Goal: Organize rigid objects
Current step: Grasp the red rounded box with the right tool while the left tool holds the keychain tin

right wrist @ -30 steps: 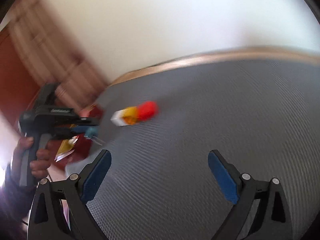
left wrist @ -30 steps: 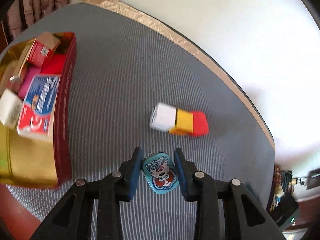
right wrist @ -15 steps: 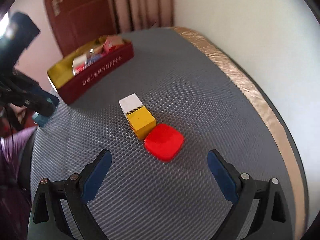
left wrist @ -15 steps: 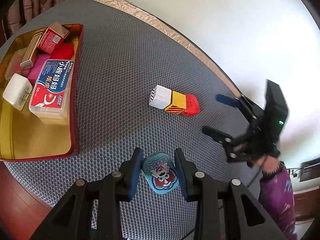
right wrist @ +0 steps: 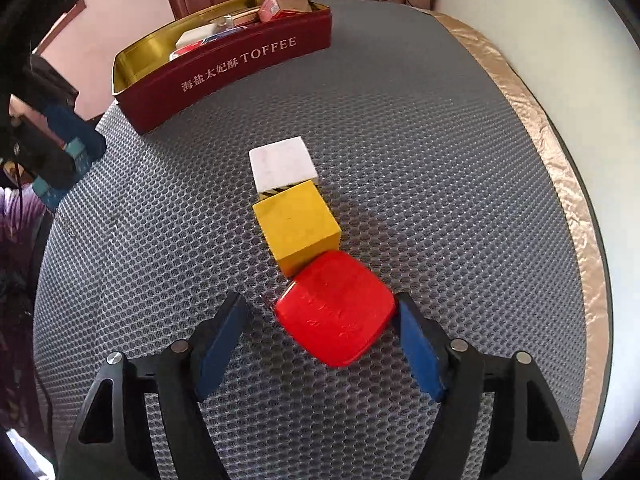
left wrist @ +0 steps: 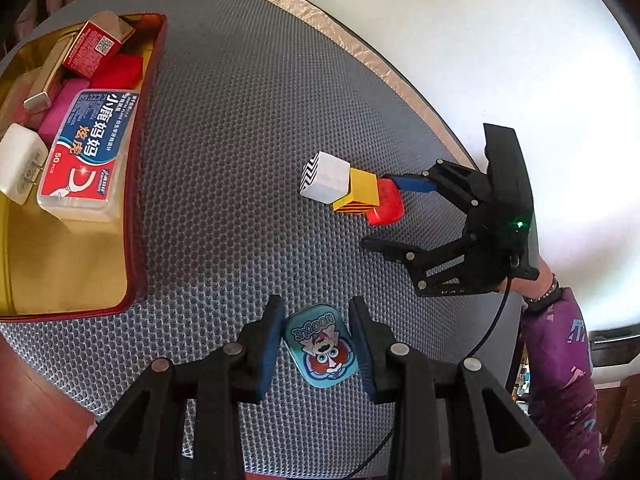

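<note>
My left gripper [left wrist: 316, 340] is shut on a small teal tin [left wrist: 322, 350] with a cartoon dog, held above the grey mat. My right gripper [right wrist: 320, 334] is open around a flat red box [right wrist: 336, 306]; its right pad touches the box, the left pad stands apart. The red box [left wrist: 386, 202] lies against a yellow block [right wrist: 296, 226], which touches a white block [right wrist: 282, 164]. The right gripper [left wrist: 394, 216] also shows in the left wrist view. A dark red toffee tin [right wrist: 224, 76] stands at the mat's far side, its wall [left wrist: 136, 200] in the left wrist view.
The toffee tin holds a floss-pick box [left wrist: 86, 152], a white charger [left wrist: 18, 162], a small red carton [left wrist: 98, 46] and pink and red items. The round grey mat [right wrist: 420, 140] has a gold edge [right wrist: 552, 152]. A door and curtain stand behind.
My right gripper has moved forward to the red box, which now sits between its pads. My left gripper holds the teal tin as before, with the view shifted slightly.
</note>
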